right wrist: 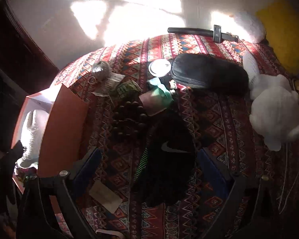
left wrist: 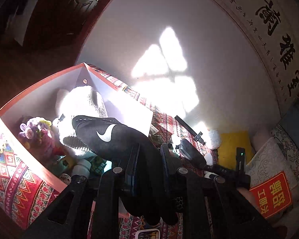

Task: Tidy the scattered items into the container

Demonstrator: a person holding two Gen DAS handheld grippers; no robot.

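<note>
Patterned red woven cloth (right wrist: 219, 107), covering the table. Pale wall (left wrist: 209, 39) with bright window-light patches. Calligraphy scroll (left wrist: 277, 29), black characters, at the right. Dark wooden door (left wrist: 55, 14), at the left. Yellow cushion (left wrist: 232, 145). Red sign (left wrist: 273, 193), yellow characters.

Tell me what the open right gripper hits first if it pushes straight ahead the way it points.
Probably the black fabric item with a white swoosh, lying between the right gripper's open fingers on the patterned red cloth. Depth is unclear; it may already sit at the fingertips.
</note>
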